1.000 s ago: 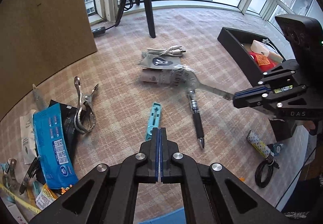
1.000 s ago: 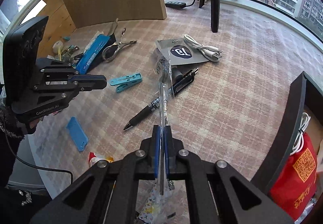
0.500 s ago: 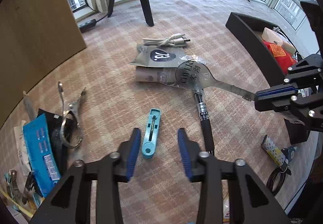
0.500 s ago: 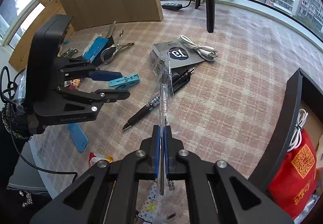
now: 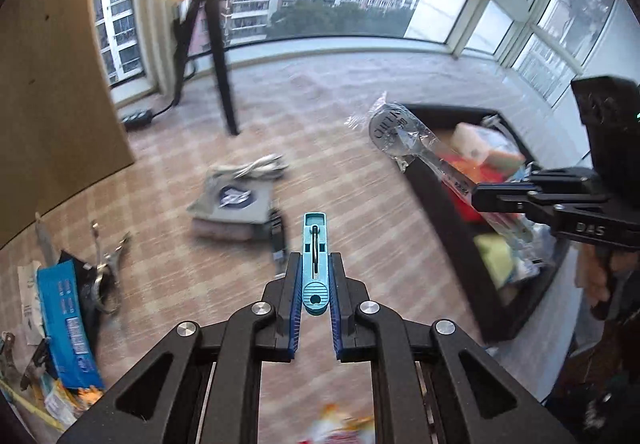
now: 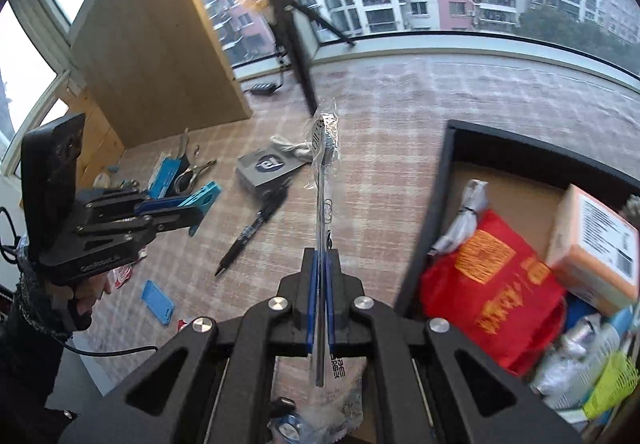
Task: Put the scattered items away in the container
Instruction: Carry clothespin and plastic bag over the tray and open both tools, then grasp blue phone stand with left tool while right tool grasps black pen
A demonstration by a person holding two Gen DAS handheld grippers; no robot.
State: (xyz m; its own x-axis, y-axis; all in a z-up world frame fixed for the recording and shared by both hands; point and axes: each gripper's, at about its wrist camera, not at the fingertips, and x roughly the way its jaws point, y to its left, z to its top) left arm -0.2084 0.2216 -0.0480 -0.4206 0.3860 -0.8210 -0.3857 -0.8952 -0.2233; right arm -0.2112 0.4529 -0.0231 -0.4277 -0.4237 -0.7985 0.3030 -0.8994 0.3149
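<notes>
My left gripper (image 5: 314, 284) is shut on a light blue plastic clip (image 5: 315, 262) and holds it raised above the checked cloth; it also shows in the right wrist view (image 6: 202, 200). My right gripper (image 6: 319, 288) is shut on a metal spoon in a clear wrapper (image 6: 322, 180) and holds it in the air beside the black container (image 6: 430, 220). In the left wrist view the spoon (image 5: 394, 130) hangs over the container's near wall (image 5: 448, 228). The container holds a red pouch (image 6: 492, 284), an orange box and other items.
On the cloth lie a black pen (image 6: 250, 232), a grey packet with a white cable (image 5: 238, 196), a blue flat piece (image 6: 158, 302), metal tongs (image 5: 106, 264) and a blue packet (image 5: 64, 320). A tripod (image 5: 218, 48) and a wooden board (image 5: 48, 84) stand behind.
My left gripper has shut on the light blue clip and lifted it off the cloth. My right gripper has carried the wrapped spoon up and towards the black container.
</notes>
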